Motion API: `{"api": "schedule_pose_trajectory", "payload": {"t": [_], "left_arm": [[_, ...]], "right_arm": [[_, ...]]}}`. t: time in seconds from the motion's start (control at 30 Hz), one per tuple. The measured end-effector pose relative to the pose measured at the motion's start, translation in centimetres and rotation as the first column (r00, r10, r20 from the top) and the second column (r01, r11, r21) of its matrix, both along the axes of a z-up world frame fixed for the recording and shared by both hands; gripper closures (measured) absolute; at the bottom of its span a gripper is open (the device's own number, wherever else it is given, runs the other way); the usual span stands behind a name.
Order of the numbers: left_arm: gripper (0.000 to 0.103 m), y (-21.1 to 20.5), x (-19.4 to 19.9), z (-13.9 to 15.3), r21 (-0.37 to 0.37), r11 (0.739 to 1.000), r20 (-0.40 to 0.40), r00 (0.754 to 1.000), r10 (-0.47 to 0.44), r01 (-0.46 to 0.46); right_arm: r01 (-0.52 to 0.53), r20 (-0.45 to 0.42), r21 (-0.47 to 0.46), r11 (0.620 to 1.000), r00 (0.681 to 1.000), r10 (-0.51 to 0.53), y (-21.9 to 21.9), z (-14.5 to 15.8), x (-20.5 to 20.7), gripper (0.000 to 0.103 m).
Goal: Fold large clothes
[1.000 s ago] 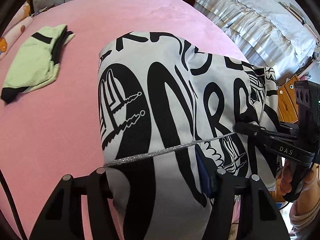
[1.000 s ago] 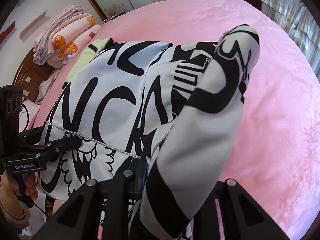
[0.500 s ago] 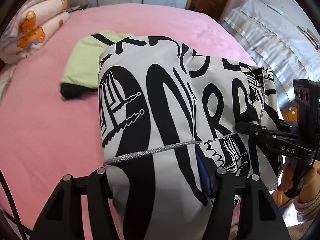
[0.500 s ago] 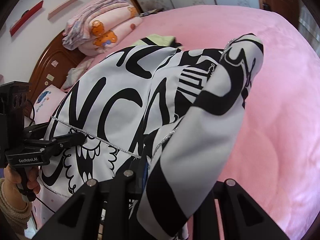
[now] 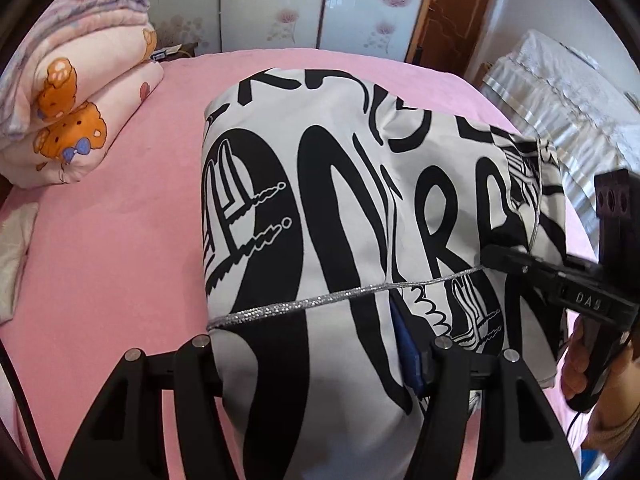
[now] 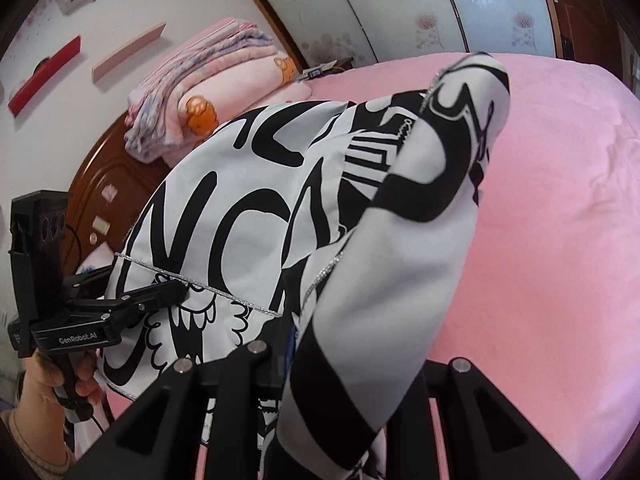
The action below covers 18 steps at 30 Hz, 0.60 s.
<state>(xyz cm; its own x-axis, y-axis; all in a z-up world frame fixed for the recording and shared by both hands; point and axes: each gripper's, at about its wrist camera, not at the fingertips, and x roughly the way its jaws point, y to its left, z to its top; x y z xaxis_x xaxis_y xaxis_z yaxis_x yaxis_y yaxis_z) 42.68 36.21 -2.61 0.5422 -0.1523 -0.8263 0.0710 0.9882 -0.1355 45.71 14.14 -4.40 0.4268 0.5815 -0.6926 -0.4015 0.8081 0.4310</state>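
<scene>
**Aloft: garment held between both grippers**

Evidently mid-fold. Left gripper (image 6: pixel 176 292) and right gripper (image 5: pixel 492 254) each clamp the black-and-white printed garment (image 5: pixel 320 184) along its silver trim, holding it above the pink bed (image 5: pixel 112 240), probably to lay it flat. Rolled quilt (image 5: pixel 72 112) nearby.

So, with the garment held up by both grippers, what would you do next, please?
Probably lower both together toward the pink bed: the black-and-white garment hangs pinched in the left gripper and right gripper, with the sheet below it.
</scene>
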Motion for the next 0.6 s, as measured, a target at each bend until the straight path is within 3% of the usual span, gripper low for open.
{"api": "schedule_pose_trajectory", "payload": {"t": [0.13,0.17,0.23,0.27,0.3,0.37,0.43,0.5,0.6], "left_arm": [[0.033,3.1,5.7,-7.4,-0.011,0.997,-0.050,0.996,0.071,-0.072],[0.028,3.5,6.7,-9.5,0.007,0.995,-0.084,0.992,0.098,-0.098],[0.007,4.1,7.9,-14.0,0.081,0.985,-0.116,0.980,0.161,-0.152],[0.002,4.3,7.9,-14.8,0.081,0.983,-0.101,0.980,0.172,-0.164],[0.000,5.0,7.8,-15.5,0.052,0.982,-0.084,0.979,0.184,-0.180],[0.000,6.1,7.6,-16.1,-0.014,0.983,-0.088,0.980,0.181,-0.183],[0.000,6.6,7.6,-15.8,-0.016,0.984,-0.073,0.982,0.176,-0.178],[0.000,6.0,7.0,-14.7,0.046,0.983,-0.042,0.983,0.179,-0.177],[0.003,5.3,5.6,-12.5,0.129,0.974,0.008,0.982,0.187,-0.186]], "right_arm": [[0.051,-0.050,0.024,0.998,0.998,-0.049,0.6,-6.1,5.5,0.081],[0.055,-0.113,0.000,0.998,0.992,-0.055,0.8,-9.0,7.0,0.077],[0.076,-0.218,-0.038,0.996,0.972,-0.082,0.2,-13.5,8.5,0.059],[0.095,-0.227,-0.026,0.995,0.969,-0.098,-0.3,-15.0,8.5,0.048],[0.099,-0.224,0.015,0.995,0.970,-0.093,-0.8,-15.7,8.3,0.047],[0.082,-0.206,0.044,0.996,0.976,-0.071,-1.4,-16.0,7.8,0.046],[0.043,-0.171,0.013,0.999,0.984,-0.041,-1.4,-15.2,7.3,0.044],[0.027,-0.125,-0.066,0.997,0.992,-0.035,-1.7,-13.8,6.5,0.039],[0.029,-0.022,-0.174,0.984,0.999,-0.033,-2.2,-10.7,5.1,0.039]]}}
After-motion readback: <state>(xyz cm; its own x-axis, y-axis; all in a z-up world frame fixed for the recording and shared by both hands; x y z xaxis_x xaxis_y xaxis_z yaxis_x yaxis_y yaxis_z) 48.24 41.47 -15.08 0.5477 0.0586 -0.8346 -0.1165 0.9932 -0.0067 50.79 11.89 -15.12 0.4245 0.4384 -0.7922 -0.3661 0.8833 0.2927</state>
